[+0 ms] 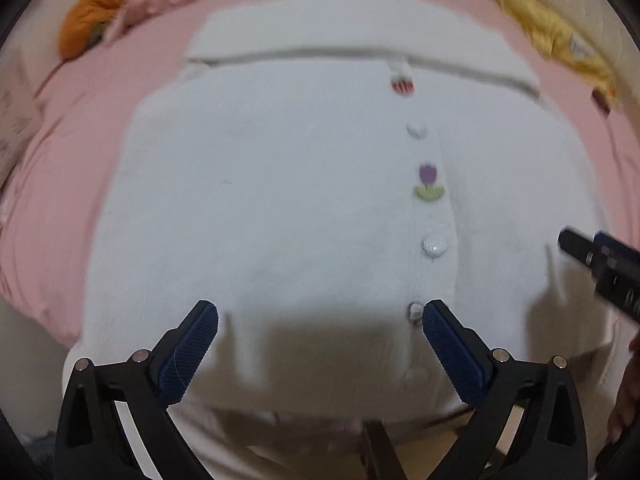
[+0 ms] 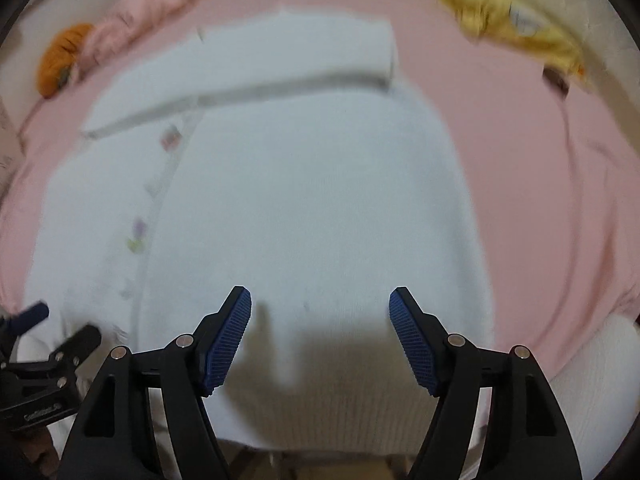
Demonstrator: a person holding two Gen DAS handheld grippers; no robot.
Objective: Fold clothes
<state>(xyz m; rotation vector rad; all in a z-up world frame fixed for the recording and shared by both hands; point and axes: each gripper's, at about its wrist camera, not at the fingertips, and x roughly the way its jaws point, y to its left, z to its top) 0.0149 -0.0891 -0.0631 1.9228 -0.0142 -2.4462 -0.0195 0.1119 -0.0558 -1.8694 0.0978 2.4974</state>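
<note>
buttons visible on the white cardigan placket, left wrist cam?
5 in a line down the white cardigan: strawberry button under the collar, white button, tulip button, round white button, and a dark button beside a left gripper finger. More may hide near the hem.

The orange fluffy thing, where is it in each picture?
Left wrist view: the orange fluffy thing sits at the upper left, on the pink bedding.
Right wrist view: it is again at the upper left, nearer the edge.
Shared landmark: the white cardigan fills the middle of both.
</note>
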